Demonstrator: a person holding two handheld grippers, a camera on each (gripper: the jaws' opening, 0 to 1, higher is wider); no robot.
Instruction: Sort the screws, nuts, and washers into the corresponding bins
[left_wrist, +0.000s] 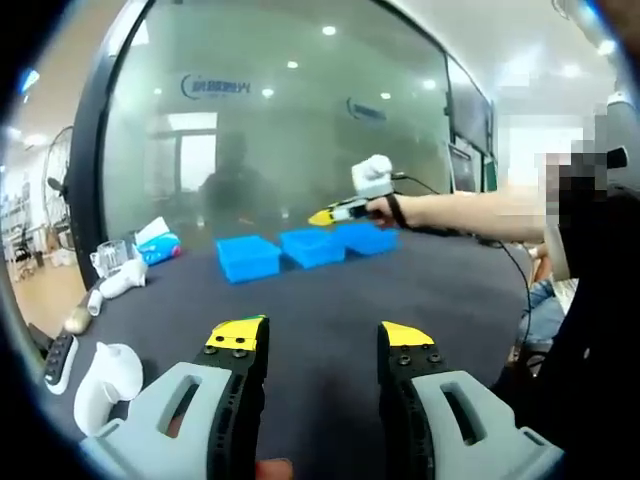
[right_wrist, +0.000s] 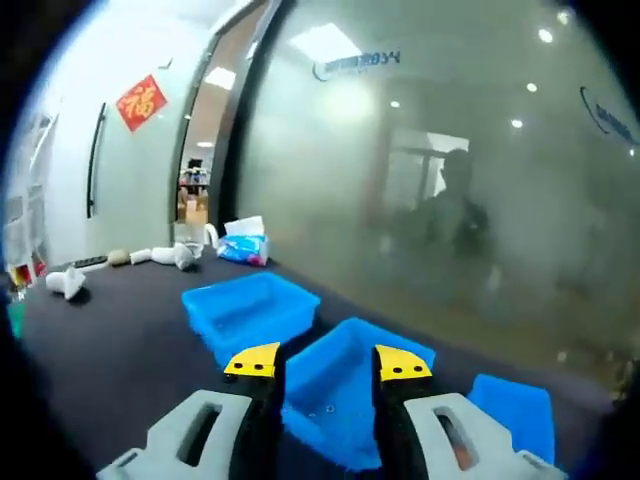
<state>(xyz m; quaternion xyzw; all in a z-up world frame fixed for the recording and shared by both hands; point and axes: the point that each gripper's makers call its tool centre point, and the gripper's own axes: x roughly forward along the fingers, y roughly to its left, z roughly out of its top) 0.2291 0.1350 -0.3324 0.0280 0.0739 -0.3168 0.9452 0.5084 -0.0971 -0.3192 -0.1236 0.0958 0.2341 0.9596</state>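
Over the middle bin (right_wrist: 345, 395) hung the right claw (right_wrist: 328, 365), its yellow-tipped jaws a moderate gap apart with nothing between them that I could see. Three blue bins stood in a row on the dark tabletop (right_wrist: 120, 350): the left bin (right_wrist: 250, 310) just beside the middle one, the right bin (right_wrist: 515, 410) a little apart on the claw's other side. A few tiny specks lay on the middle bin's floor, too small to name as screws, nuts or washers.

From the left gripper view, the left claw (left_wrist: 320, 340) waited well back from the bins (left_wrist: 305, 248), jaws apart and empty, bare tabletop ahead of it. Beyond it, the right gripper (left_wrist: 345, 210) reached out over the far end of the row.

Off to the left claw's side lay two white controllers (left_wrist: 105, 385), a tissue pack (left_wrist: 160, 245) and a clear cup (left_wrist: 112, 255).

Such hardware would, I judged, be small, hard, light and slippery; each piece would want a pinch across its flats or shank, right at the jaw tips. No loose pile of parts could be counted.
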